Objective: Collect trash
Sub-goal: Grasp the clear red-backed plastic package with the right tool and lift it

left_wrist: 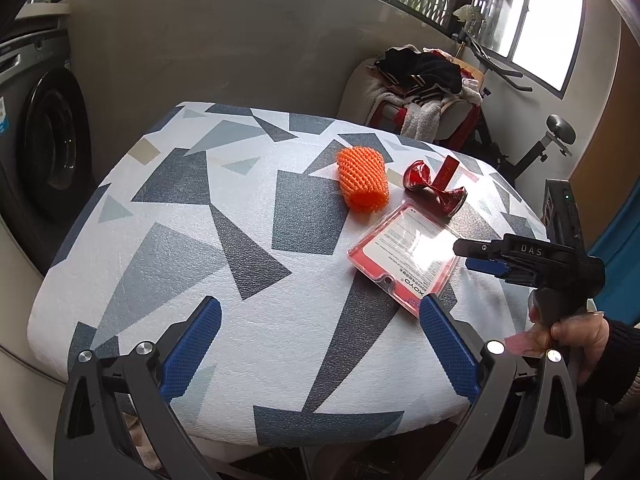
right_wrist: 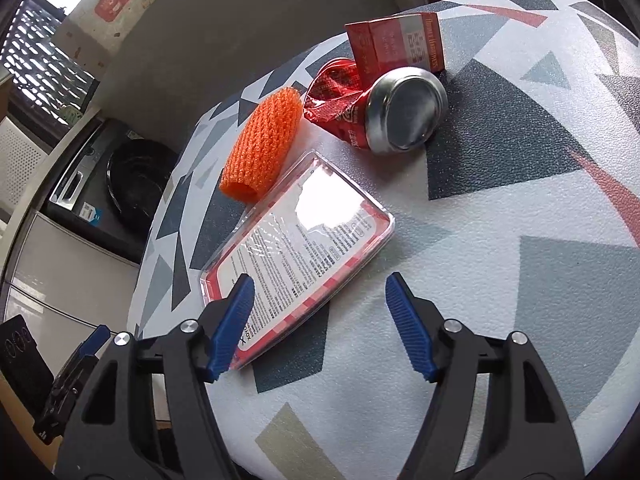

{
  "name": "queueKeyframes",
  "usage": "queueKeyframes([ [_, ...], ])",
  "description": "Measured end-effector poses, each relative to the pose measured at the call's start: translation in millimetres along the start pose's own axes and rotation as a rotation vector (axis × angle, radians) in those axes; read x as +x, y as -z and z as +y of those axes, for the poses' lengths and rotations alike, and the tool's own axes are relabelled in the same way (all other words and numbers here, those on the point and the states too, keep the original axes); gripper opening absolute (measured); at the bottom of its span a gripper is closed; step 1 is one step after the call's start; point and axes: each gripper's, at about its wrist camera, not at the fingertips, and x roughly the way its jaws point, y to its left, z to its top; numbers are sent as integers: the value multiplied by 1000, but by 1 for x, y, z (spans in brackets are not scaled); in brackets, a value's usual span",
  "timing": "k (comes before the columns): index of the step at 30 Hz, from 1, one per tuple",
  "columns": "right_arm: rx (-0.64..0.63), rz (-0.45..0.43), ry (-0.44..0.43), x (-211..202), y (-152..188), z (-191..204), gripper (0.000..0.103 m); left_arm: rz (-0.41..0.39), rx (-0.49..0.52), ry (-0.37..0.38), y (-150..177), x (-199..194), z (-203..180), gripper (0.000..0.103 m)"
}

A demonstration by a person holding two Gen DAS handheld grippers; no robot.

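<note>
On the patterned table (left_wrist: 192, 264) lie an orange foam net sleeve (left_wrist: 363, 180), a crushed red can (left_wrist: 434, 190), a small red carton (left_wrist: 448, 172) and a clear plastic package with a red-and-white card (left_wrist: 404, 256). The same things show in the right wrist view: sleeve (right_wrist: 264, 146), can (right_wrist: 384, 114), carton (right_wrist: 400, 44), package (right_wrist: 296, 252). My left gripper (left_wrist: 320, 344) is open and empty above the near table edge. My right gripper (right_wrist: 320, 328) is open and empty just above the package's near end; it also shows in the left wrist view (left_wrist: 480, 258).
A washing machine (left_wrist: 44, 148) stands left of the table. A chair piled with clothes (left_wrist: 424, 88) and an exercise bike (left_wrist: 540, 148) stand behind it on the right. A pale wall panel (left_wrist: 208, 40) rises behind the table.
</note>
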Motion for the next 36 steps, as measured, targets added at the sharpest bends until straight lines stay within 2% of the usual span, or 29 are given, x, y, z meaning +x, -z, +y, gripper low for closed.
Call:
queueKeyframes([
  [3,29,-21,10,6,-3,2,68,3,-9,2,0,3,3,97],
  [5,43,-40,33,11,-7,4,61,8,-12,4,1,4,3,97],
  [6,56,-48,46,13,-10,3,51,10,-11,4,1,5,3,97],
  [7,71,-51,61,17,-13,1,30,12,-9,5,1,6,3,97],
  [8,88,-41,80,21,-15,-2,17,13,-7,7,1,6,2,97],
  [10,130,-52,47,21,-16,-9,16,12,-5,10,0,7,1,97],
  [12,105,-68,55,15,-16,-6,14,12,-5,13,-2,9,1,97],
  [19,-127,-182,-9,-50,-25,26,9,8,-4,53,-20,21,-5,97],
  [22,-242,-237,7,-83,-32,37,9,-3,9,80,-35,30,-13,97],
  [25,-305,-289,55,-112,-38,37,9,-7,28,109,-53,44,-24,97],
  [30,-298,-356,135,-152,-51,10,9,26,41,134,-85,91,-39,97],
  [36,-259,-377,174,-172,-53,-16,9,90,29,137,-124,156,-50,97],
])
